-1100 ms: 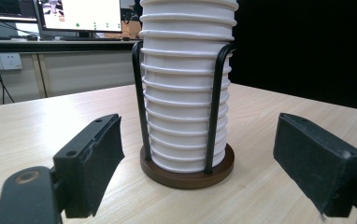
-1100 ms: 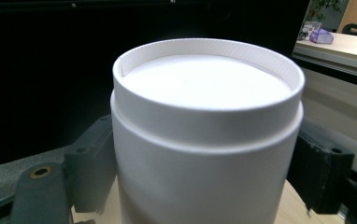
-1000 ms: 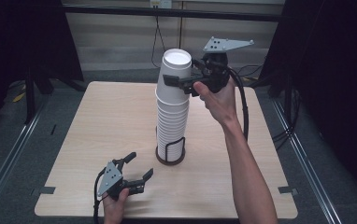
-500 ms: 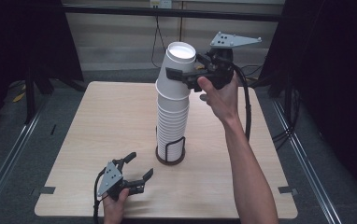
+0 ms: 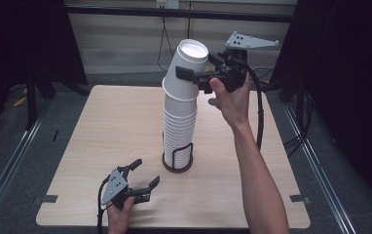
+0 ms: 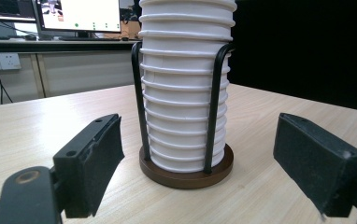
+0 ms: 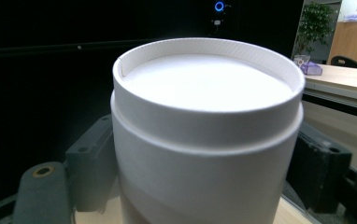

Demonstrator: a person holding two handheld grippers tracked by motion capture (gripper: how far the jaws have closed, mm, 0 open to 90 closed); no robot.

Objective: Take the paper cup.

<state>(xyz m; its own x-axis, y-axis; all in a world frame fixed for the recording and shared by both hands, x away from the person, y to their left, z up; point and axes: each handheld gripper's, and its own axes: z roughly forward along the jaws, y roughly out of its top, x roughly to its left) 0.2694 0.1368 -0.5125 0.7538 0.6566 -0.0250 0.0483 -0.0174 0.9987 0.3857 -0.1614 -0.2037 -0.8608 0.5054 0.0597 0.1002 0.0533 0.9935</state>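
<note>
**Top cup: partly lifted off the stack**

The top cup, upside down, sits tilted at the head of the cup stack, which stands in a wire holder at mid-tabletop. It appears not yet fully free of the cup below. Removal and set-down remain. The right gripper pinches the top cup between its jaws. The left gripper rests near the tabletop's front edge, jaws spread, holding nothing.
</note>
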